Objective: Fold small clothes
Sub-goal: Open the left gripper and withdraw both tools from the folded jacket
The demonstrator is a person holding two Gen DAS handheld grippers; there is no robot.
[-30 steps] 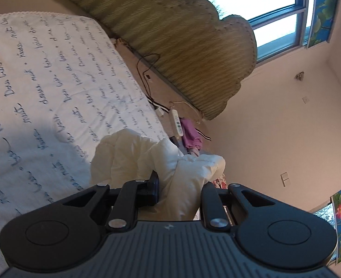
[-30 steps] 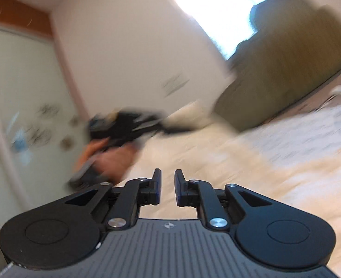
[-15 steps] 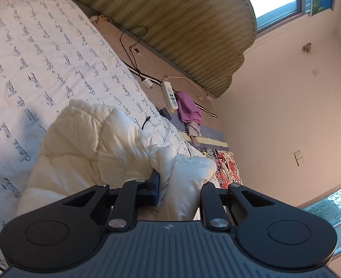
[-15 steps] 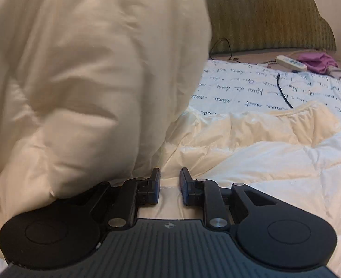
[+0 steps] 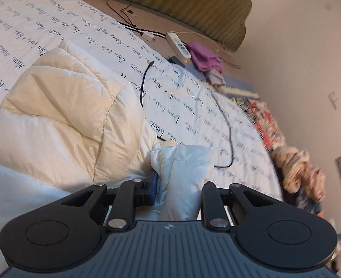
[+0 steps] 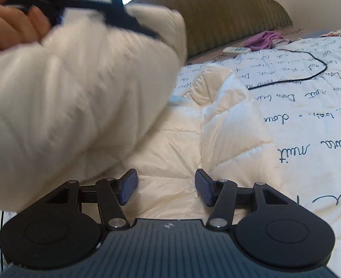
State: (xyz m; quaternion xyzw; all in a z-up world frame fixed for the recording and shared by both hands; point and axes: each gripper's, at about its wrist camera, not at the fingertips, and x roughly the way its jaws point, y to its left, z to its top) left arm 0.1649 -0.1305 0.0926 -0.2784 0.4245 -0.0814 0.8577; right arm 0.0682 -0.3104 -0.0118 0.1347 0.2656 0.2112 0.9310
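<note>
A cream quilted puffer jacket (image 5: pixel 66 120) lies on the bed. My left gripper (image 5: pixel 179 190) is shut on a white bunched part of the jacket (image 5: pixel 186 176) that fills the space between its fingers. In the right wrist view the jacket (image 6: pixel 193 153) spreads under my right gripper (image 6: pixel 165 190), which is open and empty just above the fabric. The left gripper (image 6: pixel 96 2), held in a hand, lifts a sleeve or fold of the jacket (image 6: pixel 78 88) at the upper left, blurred by motion.
The bed has a white cover with script writing (image 5: pixel 170 85) and an olive headboard (image 6: pixel 216 7). A black cable (image 5: pixel 226 127), a white power strip (image 5: pixel 178 44), purple cloth (image 5: pixel 205 55) and a crumpled patterned heap (image 5: pixel 297 166) lie along the far side.
My right gripper has opened wide above the jacket. My left gripper has carried the gripped fold lower and over the jacket body; more of the bed shows.
</note>
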